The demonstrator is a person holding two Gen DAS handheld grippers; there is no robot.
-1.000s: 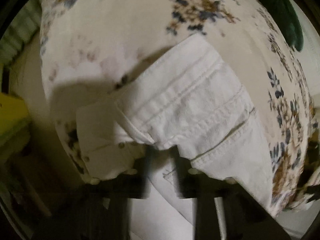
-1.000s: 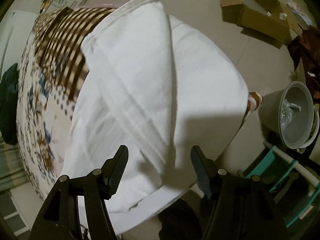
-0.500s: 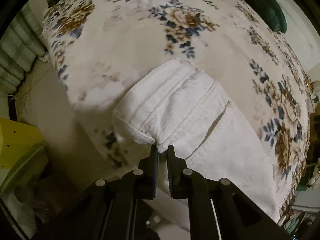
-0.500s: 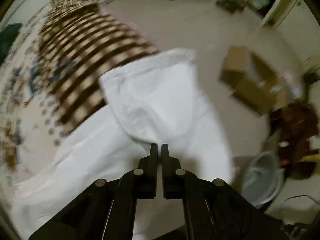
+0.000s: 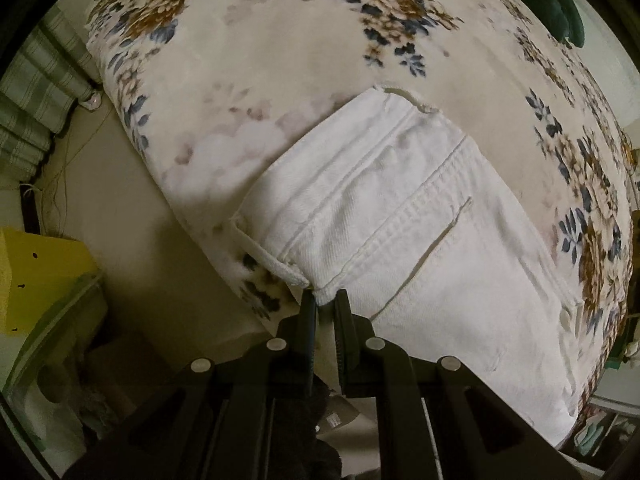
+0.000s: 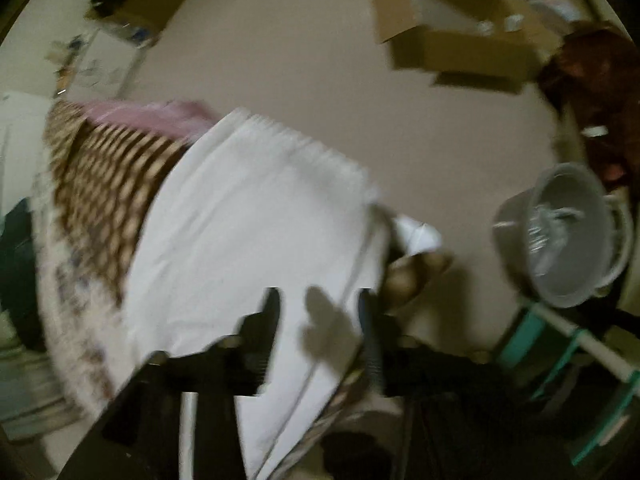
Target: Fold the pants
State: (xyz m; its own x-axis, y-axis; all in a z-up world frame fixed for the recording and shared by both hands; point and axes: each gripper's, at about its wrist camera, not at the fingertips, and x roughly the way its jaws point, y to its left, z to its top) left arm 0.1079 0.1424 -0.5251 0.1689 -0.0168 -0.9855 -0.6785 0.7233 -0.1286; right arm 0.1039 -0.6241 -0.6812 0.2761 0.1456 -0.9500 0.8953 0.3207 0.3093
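My left gripper (image 5: 325, 303) points down at the bed, and its two jaws are pressed together on a corner of the white pants (image 5: 404, 232), at the waistband where a seam ends. The pants lie on the floral blanket (image 5: 280, 60), with the waist part near the edge of the bed and a slit pocket visible on the cloth. Beside the bed, on the left of this view, stands a yellow box (image 5: 36, 276), and a striped curtain (image 5: 32, 96) hangs behind it. My right gripper (image 6: 320, 300) has just been opening; its jaws now stand apart above the white cloth, and nothing is between them. That view is blurred, so fine details I cannot tell. There the leg part of the pants (image 6: 248, 240) lies flat across the bed, over a brown checked blanket (image 6: 104, 184), and the leg end reaches the edge of the bed. On the floor beyond are an open cardboard box (image 6: 460, 44) and a grey bucket (image 6: 560, 240).
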